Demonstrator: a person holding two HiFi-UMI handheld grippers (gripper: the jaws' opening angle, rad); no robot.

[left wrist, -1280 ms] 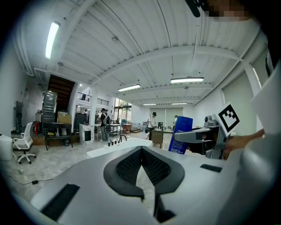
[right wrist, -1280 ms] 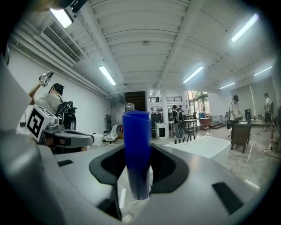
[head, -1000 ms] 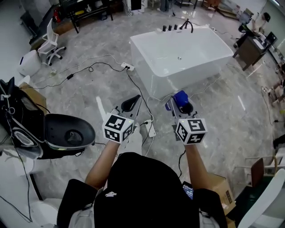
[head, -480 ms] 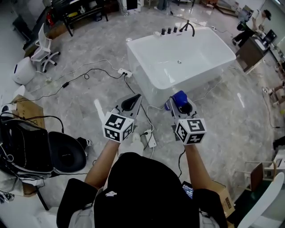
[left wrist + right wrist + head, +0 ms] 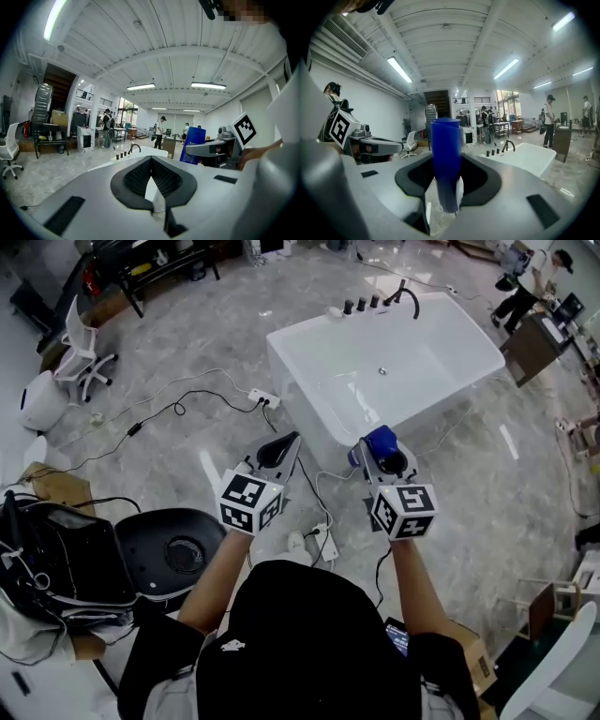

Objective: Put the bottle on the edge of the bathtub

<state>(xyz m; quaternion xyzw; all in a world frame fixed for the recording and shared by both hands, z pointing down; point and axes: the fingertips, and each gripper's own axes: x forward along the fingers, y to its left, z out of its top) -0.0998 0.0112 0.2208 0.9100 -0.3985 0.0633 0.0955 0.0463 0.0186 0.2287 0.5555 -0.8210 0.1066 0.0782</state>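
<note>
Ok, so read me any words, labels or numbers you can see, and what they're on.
No text here is legible.
Blue bottle: pale print low on its side, too blurred to read.
Marker cubes: black-and-white square patterns only, no words.
Cardboard box: dark print, too small to read.

Looks along the left gripper [image 5: 151,161]: dark ribbed pads [image 5: 136,178] closed tip to tip, nothing caught between. Just past the tips, a white bathtub [image 5: 143,152] with a black faucet [image 5: 134,147] on its rim. To the right, the right gripper [image 5: 194,150] holding an upright blue bottle [image 5: 192,140], marker cube [image 5: 245,130] behind. Far left, a white office chair [image 5: 9,152]; farther back, people [image 5: 161,131] standing among desks.
</note>
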